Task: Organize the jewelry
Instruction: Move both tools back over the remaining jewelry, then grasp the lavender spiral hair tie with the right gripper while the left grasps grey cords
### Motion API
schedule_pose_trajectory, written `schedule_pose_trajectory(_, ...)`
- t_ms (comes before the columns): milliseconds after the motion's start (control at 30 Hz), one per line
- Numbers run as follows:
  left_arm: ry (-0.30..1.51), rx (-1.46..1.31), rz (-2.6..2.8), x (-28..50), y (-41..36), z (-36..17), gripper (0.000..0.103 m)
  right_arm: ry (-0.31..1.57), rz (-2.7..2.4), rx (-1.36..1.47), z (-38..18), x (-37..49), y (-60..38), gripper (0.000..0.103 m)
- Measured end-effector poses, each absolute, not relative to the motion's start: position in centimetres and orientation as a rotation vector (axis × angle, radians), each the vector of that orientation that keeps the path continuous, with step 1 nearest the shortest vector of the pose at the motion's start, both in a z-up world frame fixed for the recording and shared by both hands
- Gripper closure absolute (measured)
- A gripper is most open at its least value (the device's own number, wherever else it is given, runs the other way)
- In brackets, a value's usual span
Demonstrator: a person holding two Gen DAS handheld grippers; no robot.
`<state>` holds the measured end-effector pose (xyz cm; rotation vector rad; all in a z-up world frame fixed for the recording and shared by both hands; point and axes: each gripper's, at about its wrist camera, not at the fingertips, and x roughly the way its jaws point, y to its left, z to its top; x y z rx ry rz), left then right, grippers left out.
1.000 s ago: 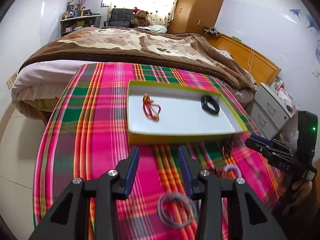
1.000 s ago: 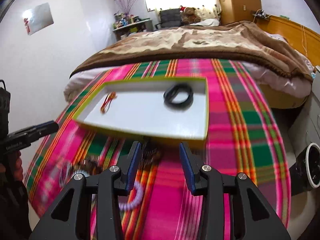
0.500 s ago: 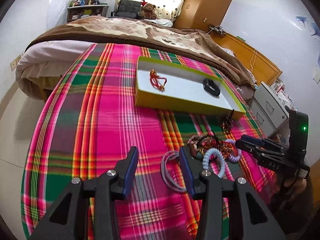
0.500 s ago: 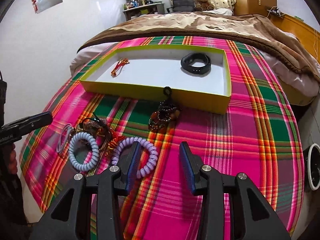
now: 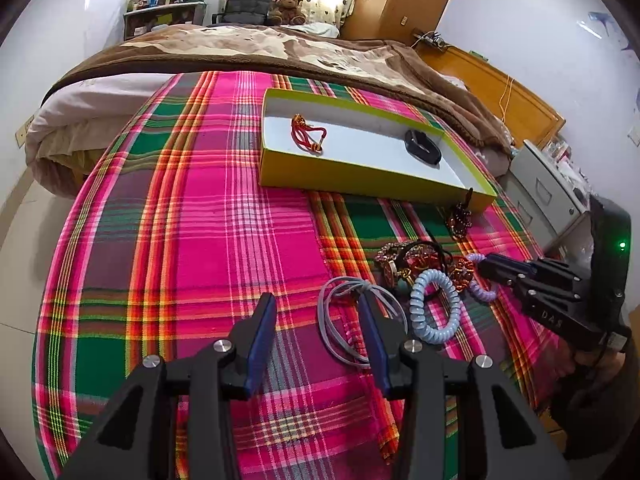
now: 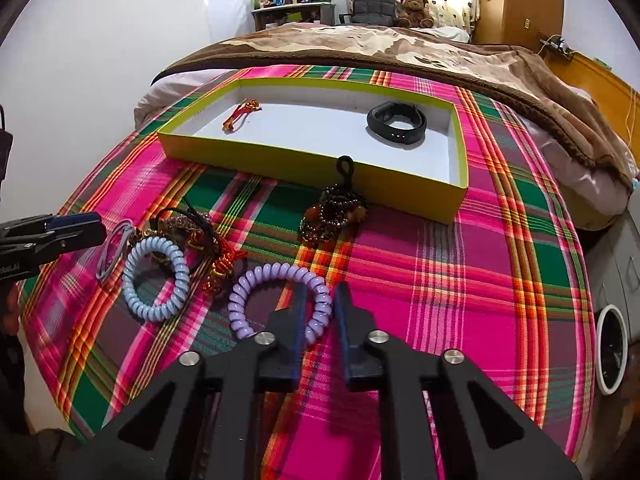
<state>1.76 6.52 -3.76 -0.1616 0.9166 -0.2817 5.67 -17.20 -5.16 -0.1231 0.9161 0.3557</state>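
A yellow-green tray holds a red cord bracelet and a black band. On the plaid cloth lie a purple coil band, a blue coil band, a grey cord loop, a dark bead bracelet and a tangle of red and gold pieces. My right gripper has narrowed its jaws around the purple coil's right side. My left gripper is open above the grey loop's left edge.
A bed with a brown blanket lies behind the table. A grey drawer cabinet and a round white bin stand to the right. The cloth's edge falls away at left and front.
Both grippers have pulled back from the tray toward the loose pile. The right gripper's jaws have narrowed around the purple coil band. The left gripper stays open.
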Motion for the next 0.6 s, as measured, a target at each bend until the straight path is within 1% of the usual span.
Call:
schedule_pose_trajectory(200, 0.913, -0.16, -0.326, 2.1, 6.1, -3.7, 0.059, 0.874, 0.315, -0.08, -4.6, 5.2, -18.4, 0.094)
schedule_pose_trajectory(267, 0.912, -0.13, -0.34, 2.2, 5.7, -3.6, 0.055, 0.855, 0.298, -0.049, -4.2, 5.1, -19.3, 0.094)
schedule_pose_trajectory(433, 0.904, -0.08, -0.362, 2.6, 5.3, -3.2, 0.054, 0.833, 0.263, -0.011, -3.4, 4.7, -20.7, 0.094)
schedule_pose_trajectory(600, 0.938, -0.013, -0.376, 2.9, 4.2, -3.9, 0.054, 0.824, 0.259, 0.016, -3.2, 4.5, -21.3, 0.094)
